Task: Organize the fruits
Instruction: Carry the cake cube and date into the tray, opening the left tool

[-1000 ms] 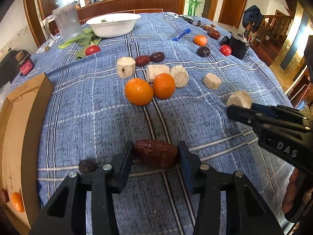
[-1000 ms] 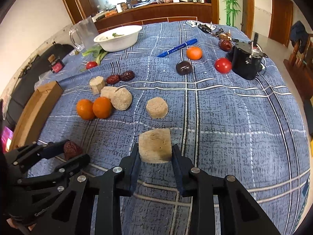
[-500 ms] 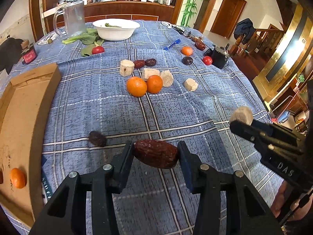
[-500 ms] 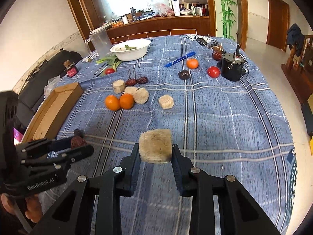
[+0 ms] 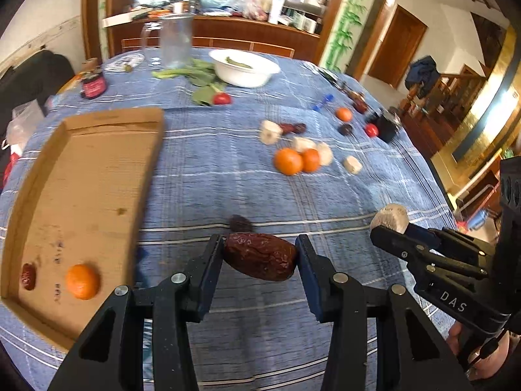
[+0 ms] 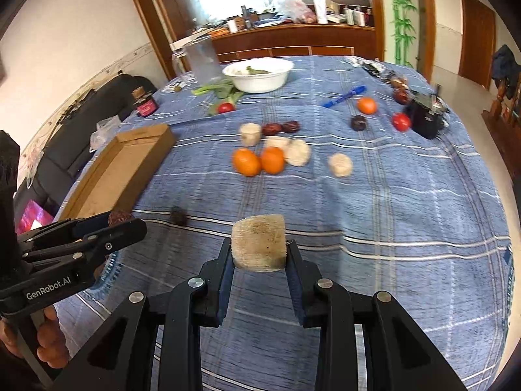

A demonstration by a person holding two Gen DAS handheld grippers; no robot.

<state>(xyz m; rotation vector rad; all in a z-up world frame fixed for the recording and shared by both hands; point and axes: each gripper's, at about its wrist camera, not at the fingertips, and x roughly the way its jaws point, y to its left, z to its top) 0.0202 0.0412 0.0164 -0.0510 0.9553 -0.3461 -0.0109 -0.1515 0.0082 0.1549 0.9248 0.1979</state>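
My left gripper [image 5: 259, 255] is shut on a wrinkled red date [image 5: 259, 256] and holds it above the blue cloth, right of the cardboard tray [image 5: 97, 176]. The tray holds an orange [image 5: 82, 281] and a small red date [image 5: 28, 275]. My right gripper [image 6: 259, 254] is shut on a pale beige chunk [image 6: 259, 242], also lifted; it shows in the left wrist view [image 5: 390, 219]. A dark date [image 5: 240, 223] lies on the cloth between us. Two oranges [image 6: 259, 161] and several pale chunks [image 6: 298, 152] lie mid-table.
Further back stand a white bowl [image 6: 259, 75], a glass pitcher [image 6: 200, 57], greens with a tomato [image 6: 225, 107], a blue pen [image 6: 343, 96], a black device [image 6: 426, 119], another orange [image 6: 366, 105] and a small jar [image 6: 143, 102]. The table edge drops at right.
Both grippers have lifted and pulled back from the fruit pile with their loads. The left one has swung left, so the cardboard tray now fills its left side.
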